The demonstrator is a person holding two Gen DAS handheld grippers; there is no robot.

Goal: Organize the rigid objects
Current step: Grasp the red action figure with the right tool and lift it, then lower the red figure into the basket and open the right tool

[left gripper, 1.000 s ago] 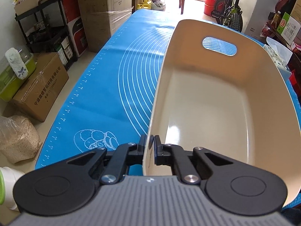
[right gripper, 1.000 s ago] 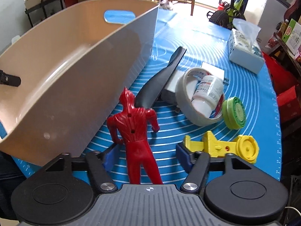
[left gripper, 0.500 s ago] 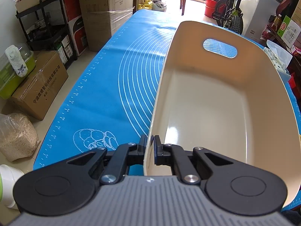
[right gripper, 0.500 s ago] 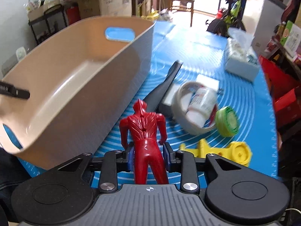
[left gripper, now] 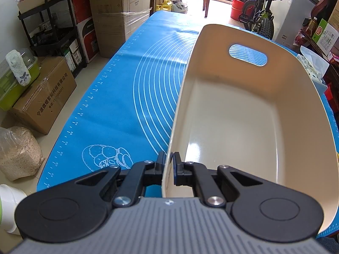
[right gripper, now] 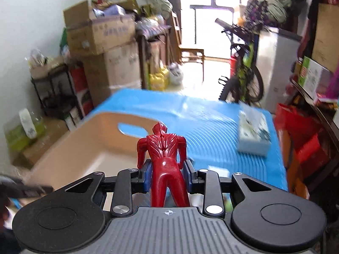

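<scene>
Now L gripper [left gripper: 168, 165] pinches near rim of beige bin [left gripper: 243, 114] on blue-matted tabletop [left gripper: 118, 97]. R gripper [right gripper: 167, 175] clamps red figurine [right gripper: 164, 160] at hips, held upright above tabletop, bin just ahead-left, tissue box [right gripper: 253, 135] right.

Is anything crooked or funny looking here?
Yes. The tub sits tipped up on the blue mat, because the left claw is pinching its rim. The red toy figure hangs in the air in the right claw.

Bright sun pours through the far doorway [right gripper: 211, 31]. The right picture is blurry; edges bend round.
</scene>
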